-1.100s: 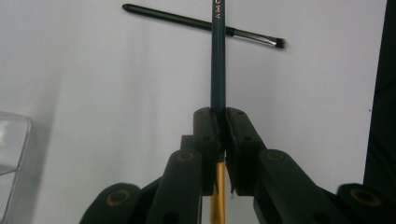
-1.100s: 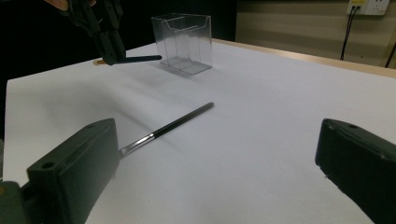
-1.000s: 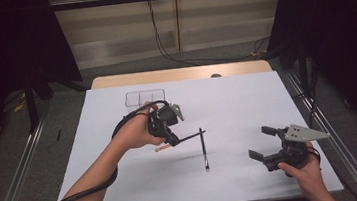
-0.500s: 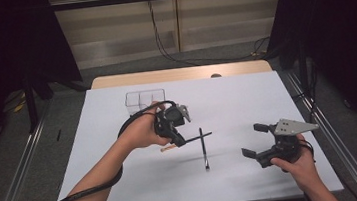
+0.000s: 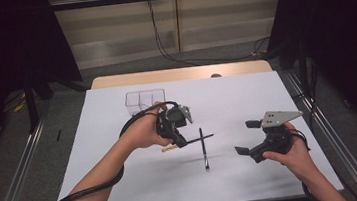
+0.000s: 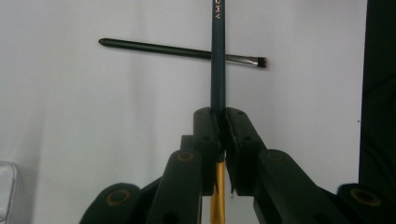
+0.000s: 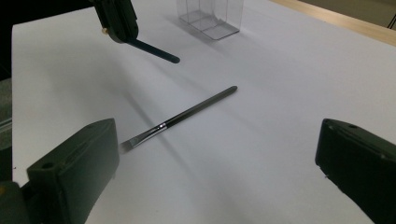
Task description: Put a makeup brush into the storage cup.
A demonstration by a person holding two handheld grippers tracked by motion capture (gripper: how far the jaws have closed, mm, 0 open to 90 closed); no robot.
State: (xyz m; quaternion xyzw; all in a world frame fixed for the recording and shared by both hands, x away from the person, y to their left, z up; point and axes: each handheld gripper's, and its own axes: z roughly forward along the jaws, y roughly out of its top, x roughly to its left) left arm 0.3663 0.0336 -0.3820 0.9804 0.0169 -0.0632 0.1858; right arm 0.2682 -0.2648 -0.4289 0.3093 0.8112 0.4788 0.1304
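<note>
white table [image 5: 125,186], left fingers [image 6: 219,126] clamped on a blue brush [image 6: 217,60] (right fingers [image 7: 210,177] apart)

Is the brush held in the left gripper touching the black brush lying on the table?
Apart. In the right gripper view the held brush hangs above the table, its tip clearly short of the black brush.

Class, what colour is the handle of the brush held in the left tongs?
Dark teal handle, gold lower down; clearest in the left gripper view.
</note>
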